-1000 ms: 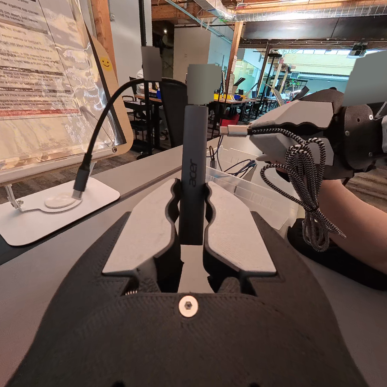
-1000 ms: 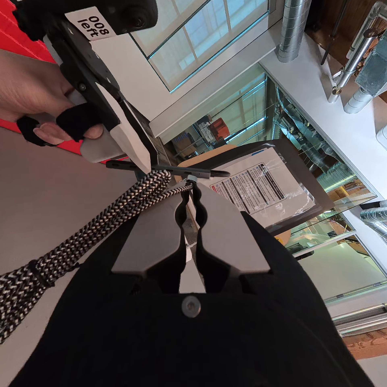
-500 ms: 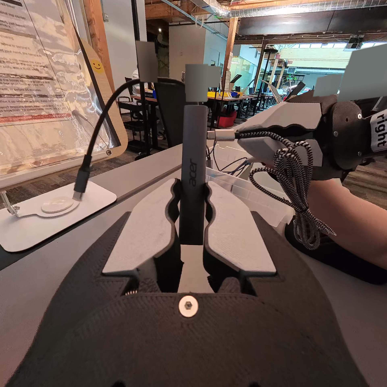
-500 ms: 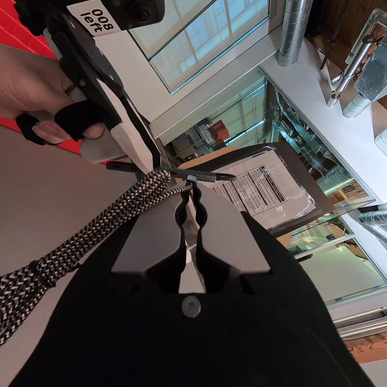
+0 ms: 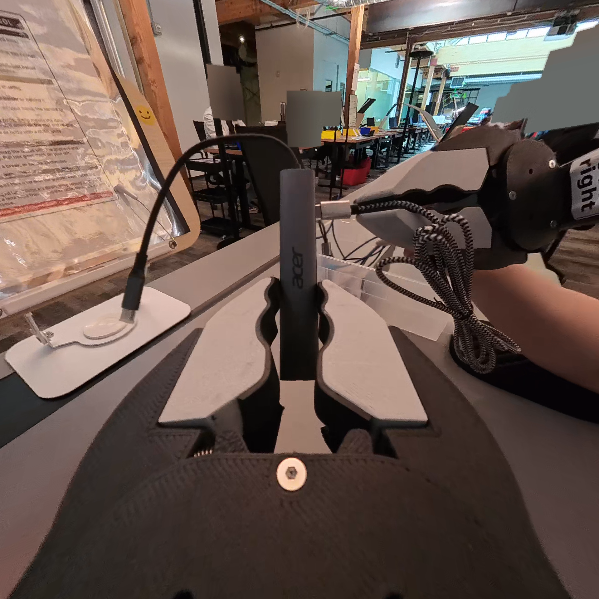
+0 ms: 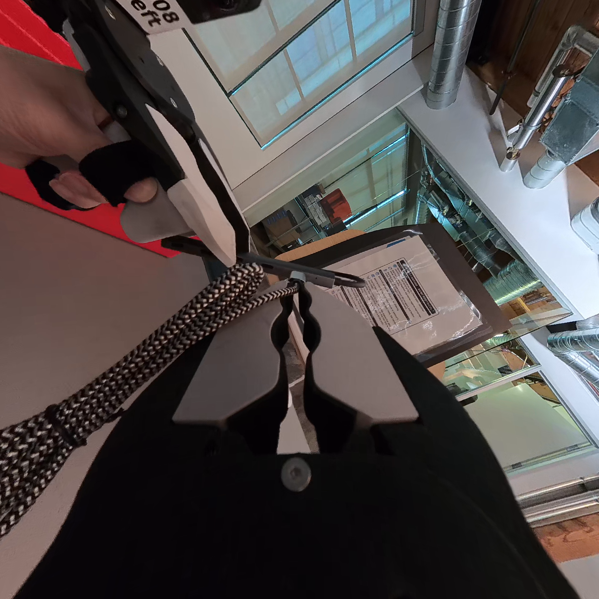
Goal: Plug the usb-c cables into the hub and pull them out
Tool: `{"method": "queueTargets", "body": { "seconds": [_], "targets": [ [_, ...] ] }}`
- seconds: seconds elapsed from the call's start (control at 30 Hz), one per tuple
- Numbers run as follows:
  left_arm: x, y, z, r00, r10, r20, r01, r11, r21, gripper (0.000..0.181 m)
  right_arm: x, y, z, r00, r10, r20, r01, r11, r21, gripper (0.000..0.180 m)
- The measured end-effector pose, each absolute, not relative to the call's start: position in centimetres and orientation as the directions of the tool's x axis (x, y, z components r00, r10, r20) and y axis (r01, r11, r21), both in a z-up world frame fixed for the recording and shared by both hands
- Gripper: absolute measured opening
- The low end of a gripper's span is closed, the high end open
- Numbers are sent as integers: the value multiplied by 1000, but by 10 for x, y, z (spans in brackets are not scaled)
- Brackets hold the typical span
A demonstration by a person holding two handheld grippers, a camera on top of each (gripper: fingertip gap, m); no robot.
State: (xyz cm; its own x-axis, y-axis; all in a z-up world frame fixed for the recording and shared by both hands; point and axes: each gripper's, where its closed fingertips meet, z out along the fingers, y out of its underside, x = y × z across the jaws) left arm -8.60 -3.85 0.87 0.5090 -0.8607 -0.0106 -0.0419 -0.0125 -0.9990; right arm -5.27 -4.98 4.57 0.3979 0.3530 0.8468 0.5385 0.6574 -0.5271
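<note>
My left gripper point(image 5: 297, 288) is shut on a dark grey hub point(image 5: 297, 246) and holds it upright above the table. The hub's own black cable point(image 5: 162, 207) arcs left and hangs with its plug over a white stand base. My right gripper point(image 5: 356, 207) comes in from the right, shut on the silver plug point(image 5: 334, 210) of a black-and-white braided cable point(image 5: 453, 285). The plug's tip meets the hub's right side. In the right wrist view my right gripper point(image 6: 295, 291) holds the plug point(image 6: 296, 277) against the hub point(image 6: 311, 275), with the braided cable point(image 6: 162, 330) trailing lower left.
A sign board in plastic film point(image 5: 64, 162) stands on a white base point(image 5: 97, 340) at the left. A clear plastic bin point(image 5: 372, 285) with more cables sits behind the hub. A person's forearm point(image 5: 534, 324) lies over the grey table point(image 5: 64, 453) at right. Spacing between my two grippers at the tips: around 6 centimetres. About 40 centimetres separates my left fingertips from the white base point(image 5: 97, 340).
My right gripper has carried the braided cable's plug leftward, from a gap beside the hub until its tip meets the hub's side. The left gripper keeps its hold on the hub.
</note>
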Motion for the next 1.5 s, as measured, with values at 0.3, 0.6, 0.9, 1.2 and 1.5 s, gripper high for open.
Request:
{"method": "queueTargets", "body": {
  "seconds": [0.3,0.6,0.9,1.2,1.5],
  "targets": [
    [-86,-50,22,502,-863,-61,-39,48,-998,22,-52,-58,56,458,386,801,441,684,-581,3],
    [-86,-58,28,504,-850,-152,-84,127,-988,22,-53,-64,59,453,447,771,373,691,-619,4],
    [-82,-67,28,463,-860,-212,-124,174,-977,23,-48,-72,62,400,511,761,321,699,-639,4],
    [-72,-70,28,440,-887,-141,-84,116,-990,26,-52,-91,70,363,336,869,397,788,-470,3],
    [-68,-63,14,441,-883,-163,-164,100,-981,24,-66,-91,57,308,355,883,417,783,-461,3]
  ]
}}
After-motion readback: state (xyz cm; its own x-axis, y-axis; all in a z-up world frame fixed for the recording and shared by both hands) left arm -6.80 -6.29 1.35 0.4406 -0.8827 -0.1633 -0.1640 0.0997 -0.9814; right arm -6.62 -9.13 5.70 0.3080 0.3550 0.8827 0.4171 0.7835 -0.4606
